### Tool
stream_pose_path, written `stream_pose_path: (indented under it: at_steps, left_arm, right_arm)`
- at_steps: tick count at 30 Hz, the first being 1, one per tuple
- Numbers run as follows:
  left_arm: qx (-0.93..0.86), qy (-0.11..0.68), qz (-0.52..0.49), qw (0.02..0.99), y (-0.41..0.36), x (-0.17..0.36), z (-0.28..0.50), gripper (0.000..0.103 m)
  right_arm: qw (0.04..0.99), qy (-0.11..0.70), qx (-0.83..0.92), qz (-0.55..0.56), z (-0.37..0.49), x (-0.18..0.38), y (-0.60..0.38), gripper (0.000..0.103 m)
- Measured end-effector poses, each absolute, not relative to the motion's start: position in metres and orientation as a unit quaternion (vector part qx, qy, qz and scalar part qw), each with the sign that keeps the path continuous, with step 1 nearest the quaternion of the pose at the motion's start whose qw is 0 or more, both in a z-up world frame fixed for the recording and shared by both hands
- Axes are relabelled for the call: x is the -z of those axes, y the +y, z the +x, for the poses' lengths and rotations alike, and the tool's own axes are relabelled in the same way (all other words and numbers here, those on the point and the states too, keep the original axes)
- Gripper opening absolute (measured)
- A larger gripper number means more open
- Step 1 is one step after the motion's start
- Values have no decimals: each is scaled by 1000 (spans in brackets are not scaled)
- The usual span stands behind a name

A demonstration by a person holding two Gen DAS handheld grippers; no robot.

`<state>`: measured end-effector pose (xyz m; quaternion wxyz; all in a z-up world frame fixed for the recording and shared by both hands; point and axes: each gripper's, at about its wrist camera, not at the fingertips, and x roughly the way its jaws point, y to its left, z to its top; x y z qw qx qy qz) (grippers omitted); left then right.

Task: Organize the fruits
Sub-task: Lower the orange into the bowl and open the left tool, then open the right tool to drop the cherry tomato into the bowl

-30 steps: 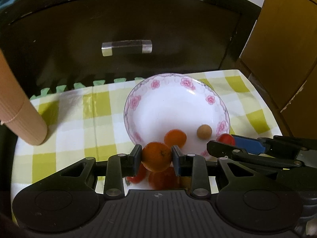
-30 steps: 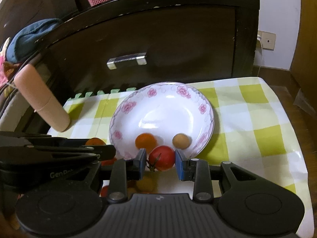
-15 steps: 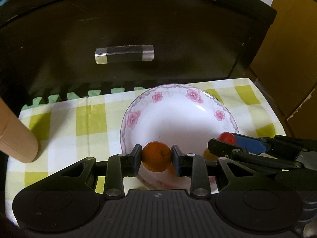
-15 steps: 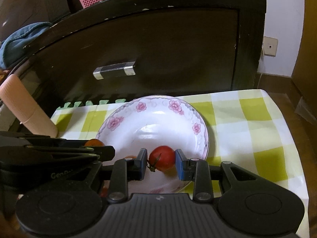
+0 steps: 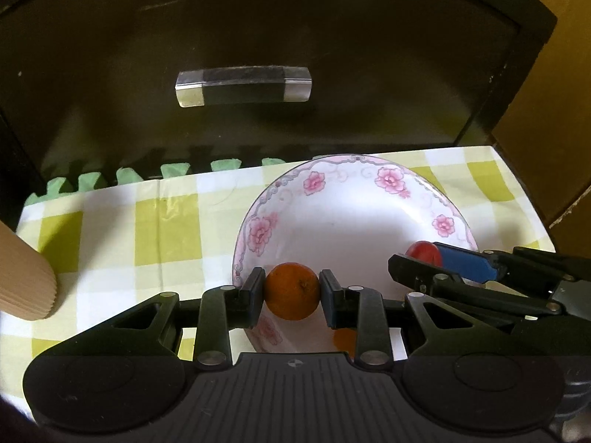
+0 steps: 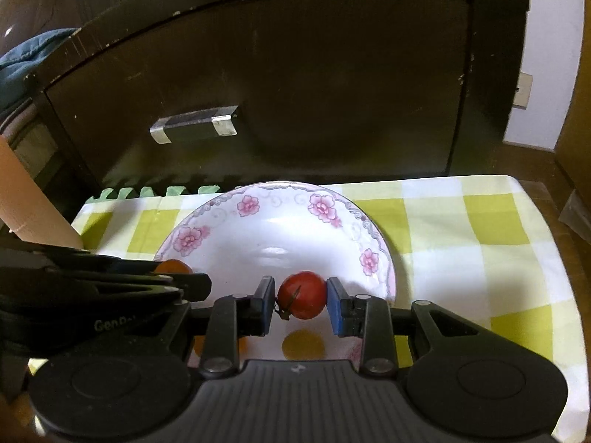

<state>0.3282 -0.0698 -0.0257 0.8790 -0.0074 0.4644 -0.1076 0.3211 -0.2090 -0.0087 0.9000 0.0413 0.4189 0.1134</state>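
Observation:
A white plate with pink flowers [image 5: 388, 181] [image 6: 325, 205] lies on a yellow checked cloth. My left gripper [image 5: 291, 291] is shut on a small orange [image 5: 292, 291] and hangs over the plate's near left rim. My right gripper [image 6: 301, 297] is shut on a red tomato [image 6: 303, 294] above the plate's near side; in the left wrist view that tomato [image 5: 423, 251] shows beside a blue pad. Other fruit lies in the plate under the grippers: an orange one [image 5: 343, 337] and a yellowish one [image 6: 303, 343], both partly hidden.
A dark cabinet [image 5: 258, 37] with a clear handle [image 5: 243, 85] stands right behind the cloth. A ribbed tan cylinder [image 5: 22, 277] rests at the left edge. The checked cloth [image 6: 480, 229] runs on to the right of the plate, and a wooden panel [image 5: 554, 110] rises at the far right.
Both grippers have moved forward over the plate with their fruit still held. The plate and cabinet look closer, and the fruit lying in the plate has slipped under the grippers.

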Motion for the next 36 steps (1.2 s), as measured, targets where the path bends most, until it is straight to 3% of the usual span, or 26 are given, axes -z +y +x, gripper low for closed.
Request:
stream_pose_path:
  at_steps: [22,28,36]
  left_arm:
    - [96,447,-10,890,-68,4,317,54]
    - [92,441,-10,893,-66,-4,312,58]
    - [101,444,-9,890,-68,-4,305,62]
  right_arm:
    - [905,410,-99,60,327,-2,-216,32]
    - [904,412,-99,56,326,-12,-212,38]
    - [901,419,-87,66,321,-8,-216,39]
